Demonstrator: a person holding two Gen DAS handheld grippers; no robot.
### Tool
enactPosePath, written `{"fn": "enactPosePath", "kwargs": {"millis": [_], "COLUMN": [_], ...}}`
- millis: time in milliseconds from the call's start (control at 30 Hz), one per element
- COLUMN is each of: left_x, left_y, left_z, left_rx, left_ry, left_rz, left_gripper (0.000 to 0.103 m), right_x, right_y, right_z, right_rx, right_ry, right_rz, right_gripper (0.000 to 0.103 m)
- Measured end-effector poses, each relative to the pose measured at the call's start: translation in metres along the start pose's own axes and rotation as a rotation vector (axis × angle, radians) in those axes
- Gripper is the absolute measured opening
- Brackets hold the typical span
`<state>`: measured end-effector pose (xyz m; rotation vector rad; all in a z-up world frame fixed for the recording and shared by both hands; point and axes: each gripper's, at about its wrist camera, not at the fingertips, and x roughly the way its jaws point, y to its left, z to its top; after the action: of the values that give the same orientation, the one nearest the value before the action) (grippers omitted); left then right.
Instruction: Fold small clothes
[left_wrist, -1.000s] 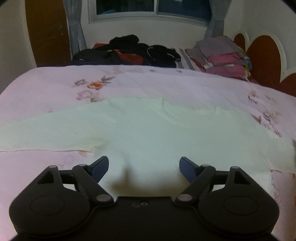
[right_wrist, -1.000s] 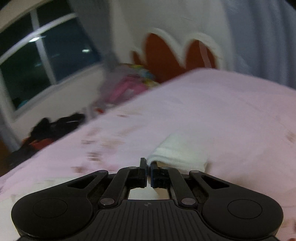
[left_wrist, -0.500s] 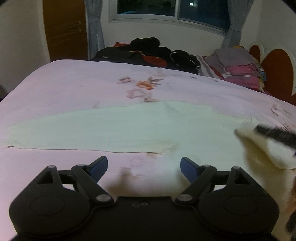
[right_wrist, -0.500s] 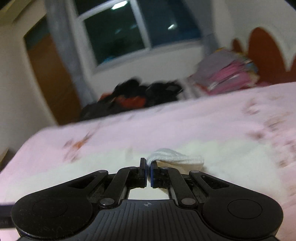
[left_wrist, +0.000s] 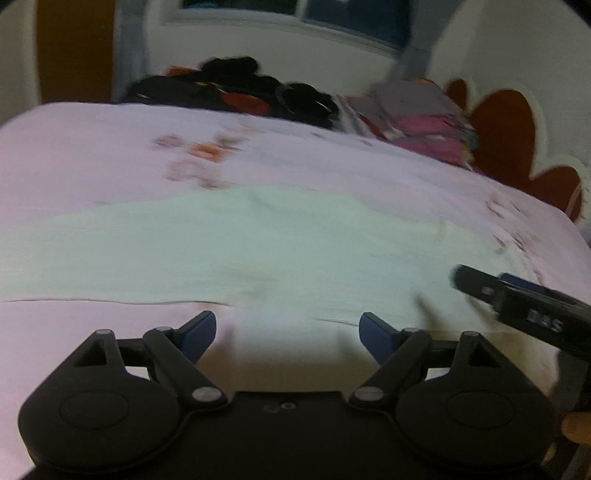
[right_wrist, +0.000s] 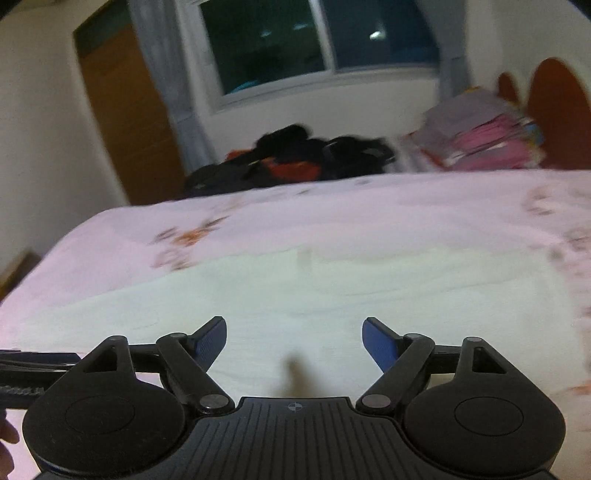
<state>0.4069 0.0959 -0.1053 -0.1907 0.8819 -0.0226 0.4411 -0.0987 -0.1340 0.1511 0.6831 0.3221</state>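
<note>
Left gripper (left_wrist: 286, 332) closing, right gripper (right_wrist: 293, 339) opening, both empty.

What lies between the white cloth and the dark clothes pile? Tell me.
Only bare pink floral sheet separates the white cloth from the dark clothes pile; both wrist views show it.

Right gripper (right_wrist: 293, 338) opening — nothing between its jaws — over pale garment (right_wrist: 332, 295).

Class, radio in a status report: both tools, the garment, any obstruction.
Left tool closing, nothing between its fingers. Right tool opening, nothing between. Pale garment flat on pink bedspread. No obstruction seen.
</note>
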Motion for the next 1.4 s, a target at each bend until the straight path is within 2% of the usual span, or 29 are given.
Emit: {"fn": "enactPosePath", "kwargs": {"millis": [133, 233, 300, 367, 400, 467, 533, 633, 800, 933, 967, 1000, 1033, 1133, 1267, 1333, 1400], "left_x": [0.039, 0.061, 0.065, 0.066, 0.066, 0.066, 0.065, 0.057, 0.022, 0.002, 0.002, 0.006, 0.011, 0.034, 0.062, 0.065, 0.063], "left_y": [-0.015, -0.017, -0.018, -0.022, -0.023, -0.027, -0.029, -0.034, -0.036, -0.019, -0.016, -0.010, -0.007, 0.006, 0.014, 0.014, 0.014], "left_z": [0.003, 0.006, 0.005, 0.003, 0.003, 0.004, 0.006, 0.012, 0.039, 0.056, 0.057, 0.056, 0.052, 0.037, 0.013, 0.009, 0.009], "left_rx": [-0.012, -0.040, -0.046, -0.041, -0.037, -0.030, -0.035, -0.024, -0.052, -0.085, -0.084, -0.084, -0.090, -0.096, -0.091, -0.068, -0.050], "left_ry": [0.059, 0.077, 0.055, 0.038, 0.032, 0.024, 0.018, -0.026, -0.142, -0.228, -0.234, -0.228, -0.213, -0.147, -0.064, -0.067, -0.069], "left_rz": [-0.023, -0.002, 0.004, 0.013, 0.017, 0.006, -0.010, -0.045, -0.122, -0.114, -0.100, -0.080, -0.067, -0.018, 0.022, 0.029, 0.043], "left_gripper": [0.058, 0.056, 0.052, 0.041, 0.037, 0.016, 0.010, 0.008, 0.007, 0.007, 0.007, 0.007, 0.007, 0.007, 0.008, 0.008, 0.014], "right_x": [-0.024, -0.034, -0.040, -0.042, -0.041, -0.039, -0.036, -0.036, -0.024, -0.012, -0.009, -0.006, -0.003, -0.002, -0.012, -0.016, -0.022], "right_y": [-0.051, -0.084, -0.104, -0.118, -0.123, -0.132, -0.136, -0.139, -0.142, -0.142, -0.141, -0.141, -0.140, -0.144, -0.151, -0.151, -0.150], "right_z": [-0.015, -0.030, -0.040, -0.048, -0.051, -0.054, -0.056, -0.057, -0.055, -0.043, -0.040, -0.038, -0.037, -0.040, -0.048, -0.049, -0.046], "right_rx": [-0.014, 0.021, 0.044, 0.072, 0.087, 0.111, 0.107, 0.104, 0.120, 0.152, 0.160, 0.164, 0.169, 0.184, 0.204, 0.201, 0.189], "right_ry": [0.011, 0.033, 0.049, 0.071, 0.083, 0.089, 0.094, 0.107, 0.108, 0.089, 0.084, 0.083, 0.090, 0.085, 0.074, 0.080, 0.108], "right_rz": [-0.153, -0.217, -0.250, -0.263, -0.270, -0.275, -0.278, -0.281, -0.280, -0.263, -0.258, -0.251, -0.247, -0.258, -0.297, -0.299, -0.282], "right_gripper": [0.080, 0.080, 0.079, 0.053, 0.050, 0.050, 0.050, 0.050, 0.050, 0.049, 0.046, 0.038, 0.017, 0.013, 0.013, 0.013, 0.013]}}
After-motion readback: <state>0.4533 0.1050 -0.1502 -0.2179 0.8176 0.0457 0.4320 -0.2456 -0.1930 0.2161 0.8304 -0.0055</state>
